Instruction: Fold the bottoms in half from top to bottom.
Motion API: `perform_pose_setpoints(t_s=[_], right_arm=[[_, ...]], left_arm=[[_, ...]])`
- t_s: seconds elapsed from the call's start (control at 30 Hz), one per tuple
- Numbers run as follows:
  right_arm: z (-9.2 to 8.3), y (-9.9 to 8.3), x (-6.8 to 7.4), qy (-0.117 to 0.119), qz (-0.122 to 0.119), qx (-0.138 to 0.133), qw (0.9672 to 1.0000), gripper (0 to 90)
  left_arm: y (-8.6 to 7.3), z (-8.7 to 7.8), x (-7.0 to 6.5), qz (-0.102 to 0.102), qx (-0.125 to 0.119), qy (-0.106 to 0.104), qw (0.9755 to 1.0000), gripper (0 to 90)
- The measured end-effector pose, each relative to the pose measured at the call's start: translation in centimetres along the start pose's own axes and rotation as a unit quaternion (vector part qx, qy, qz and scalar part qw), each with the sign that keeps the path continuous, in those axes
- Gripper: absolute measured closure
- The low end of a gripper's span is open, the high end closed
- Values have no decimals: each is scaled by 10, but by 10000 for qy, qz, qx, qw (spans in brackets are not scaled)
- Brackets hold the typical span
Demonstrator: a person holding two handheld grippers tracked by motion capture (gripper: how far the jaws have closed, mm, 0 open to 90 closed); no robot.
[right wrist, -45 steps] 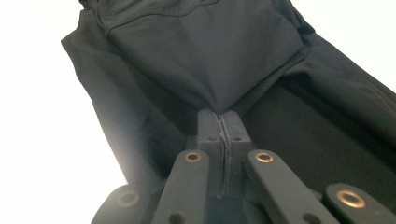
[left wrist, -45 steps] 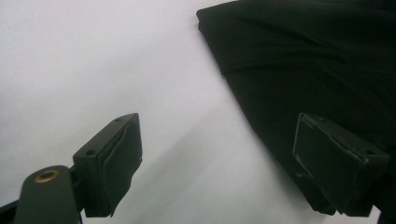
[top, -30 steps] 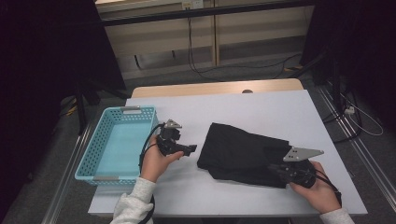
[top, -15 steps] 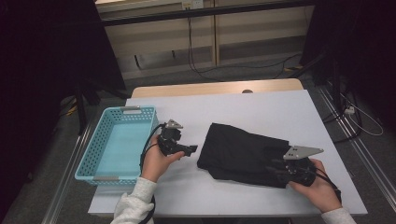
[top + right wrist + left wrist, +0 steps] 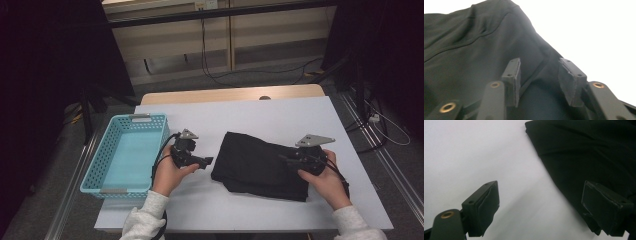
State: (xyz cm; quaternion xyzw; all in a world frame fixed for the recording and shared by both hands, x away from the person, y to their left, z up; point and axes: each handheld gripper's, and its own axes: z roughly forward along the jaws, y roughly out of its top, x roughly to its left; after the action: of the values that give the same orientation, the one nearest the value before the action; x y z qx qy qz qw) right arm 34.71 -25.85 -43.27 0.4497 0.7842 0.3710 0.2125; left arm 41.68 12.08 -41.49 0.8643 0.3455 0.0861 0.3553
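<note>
White table (image 5: pixel 260 112), largest thing in the high view, runs from 9 o'clock to 3 o'clock; a bare wood strip edges its far side at 12.

Black folded garment (image 5: pixel 260 165) lies flat on the table, just right of centre, toward 4 o'clock. Seams and a fold ridge show on it in the right gripper view (image 5: pixel 474 50); its near corner reaches in from 1 o'clock in the left gripper view (image 5: pixel 586 152).

Turquoise basket (image 5: pixel 150 125) at 8 o'clock, perforated walls, near the table's left edge. Nothing inside it.

Right gripper (image 5: pixel 287 160) at 4 o'clock, over the garment's right part, jaws pointing toward 9. Jaws have just been opening; they now stand partly apart (image 5: pixel 539 77). The cloth lies beneath the gap, a seam running under it, and neither pad presses on it. Nothing held.

Left gripper (image 5: pixel 207 161) at 7 o'clock, between basket and garment, jaws pointing toward 3, tips just short of the garment's left edge. Jaws wide apart (image 5: pixel 541 207), bare table between them; one jaw shows against the cloth's edge, contact not discernible. Nothing gripped.

Room: dark floor beyond the table at 12, loose cables (image 5: pixel 220 75) on it, pale panelling behind. Metal rails on the floor run along both sides.
</note>
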Motion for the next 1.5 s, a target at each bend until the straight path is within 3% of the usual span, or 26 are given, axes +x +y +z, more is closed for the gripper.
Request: perform_pose_setpoints(t_s=[0.13,0.33,0.47,0.57,0.63,0.73,0.9,1.13,1.4,1.5], right_arm=[[18,10,-5,-11,56,19,10000,581],[41,18,-11,25,210,157,9997,535],[50,20,-7,147,85,270,9995,591],[56,19,-1,247,-49,327,9991,689],[56,20,1,350,-68,363,9987,800],[55,21,3,289,-144,358,9988,838],[43,24,-4,312,282,261,9988,848],[18,28,-12,497,614,1,9969,896],[18,20,-15,363,482,102,9981,900],[21,22,-14,358,283,58,9989,900]], left_arm=[[0,-2,-1,15,11,1,10000,144],[-1,-4,-2,41,-5,19,10000,145],[-2,-5,-2,22,-14,9,10000,146],[-2,-5,-2,2,-2,5,10000,146],[-2,-6,-2,20,-14,24,10000,146],[-2,-6,-2,21,-6,31,10000,146],[-2,-5,-2,11,-8,15,10000,146],[-3,-3,-2,-10,28,10,10000,145],[-2,-2,-4,23,28,-10,10000,145],[-2,0,-4,25,50,-18,10000,145]])
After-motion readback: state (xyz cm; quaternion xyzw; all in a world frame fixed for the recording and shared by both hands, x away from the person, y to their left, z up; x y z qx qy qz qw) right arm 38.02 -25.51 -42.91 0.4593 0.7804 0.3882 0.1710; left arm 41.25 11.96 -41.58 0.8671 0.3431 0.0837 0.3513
